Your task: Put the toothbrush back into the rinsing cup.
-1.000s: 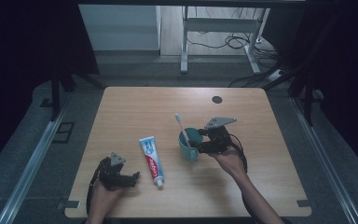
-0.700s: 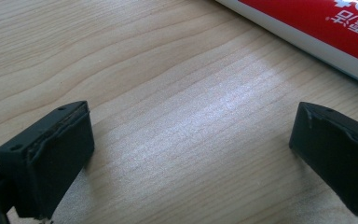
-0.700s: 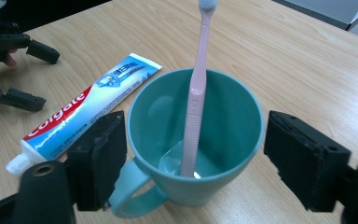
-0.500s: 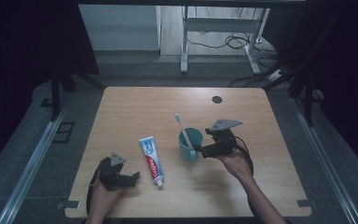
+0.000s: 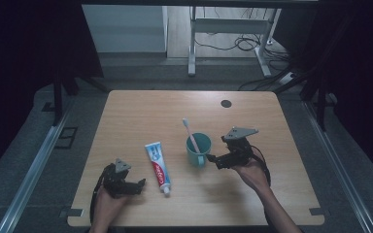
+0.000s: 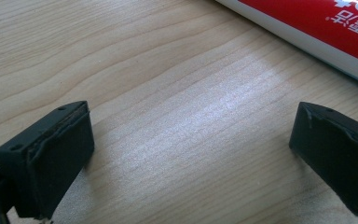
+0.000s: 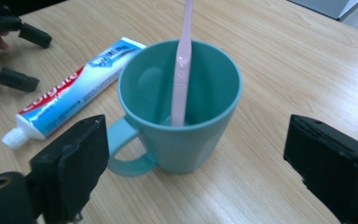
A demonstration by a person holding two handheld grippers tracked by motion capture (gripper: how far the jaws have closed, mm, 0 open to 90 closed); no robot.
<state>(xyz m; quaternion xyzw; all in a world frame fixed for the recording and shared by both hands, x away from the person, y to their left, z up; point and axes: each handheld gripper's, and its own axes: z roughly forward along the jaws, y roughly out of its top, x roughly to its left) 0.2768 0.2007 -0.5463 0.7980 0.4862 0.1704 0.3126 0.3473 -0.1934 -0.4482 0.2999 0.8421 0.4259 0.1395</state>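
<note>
R claw (image 5: 212,158): jaws wide, just been opening, nothing gripped; sitting just beside cup
Cup (image 5: 198,149): standing mid-table, brush (image 5: 190,134) leaning inside
L claw (image 5: 138,185): gaping wide, empty, resting on table (image 5: 141,111)
Paste (image 5: 158,165): lying flat betw. L claw & cup

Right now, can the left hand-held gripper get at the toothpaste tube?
Probably yes. The left hand-held gripper sits open on the table beside the toothpaste tube, bare wood between them. The mug and right hand-held gripper stand on the tube's far side.
</note>
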